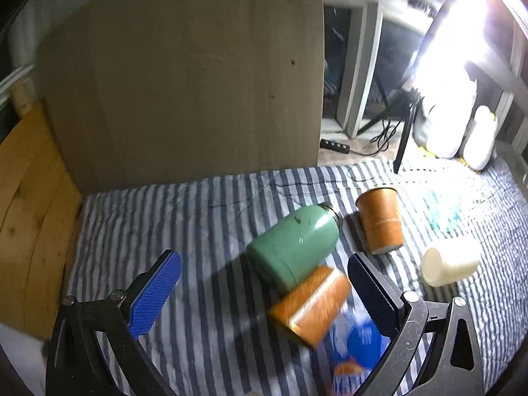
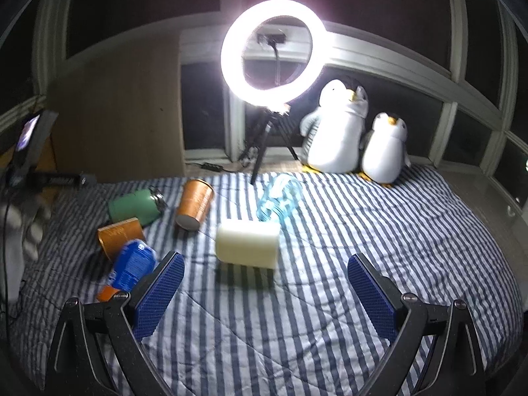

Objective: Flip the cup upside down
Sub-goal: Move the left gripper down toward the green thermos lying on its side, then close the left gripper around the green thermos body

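Several cups lie on a striped blanket. A white cup lies on its side ahead of my right gripper, which is open and empty; it also shows in the left wrist view. An orange cup lies on its side between the pads of my open left gripper, against a green bottle. A second orange cup leans beyond it, also in the right wrist view. The near orange cup also appears there.
A blue packet lies by the near orange cup. A clear blue cup lies behind the white one. A ring light on a tripod and two plush penguins stand at the bed's far edge. A wooden board stands at back left.
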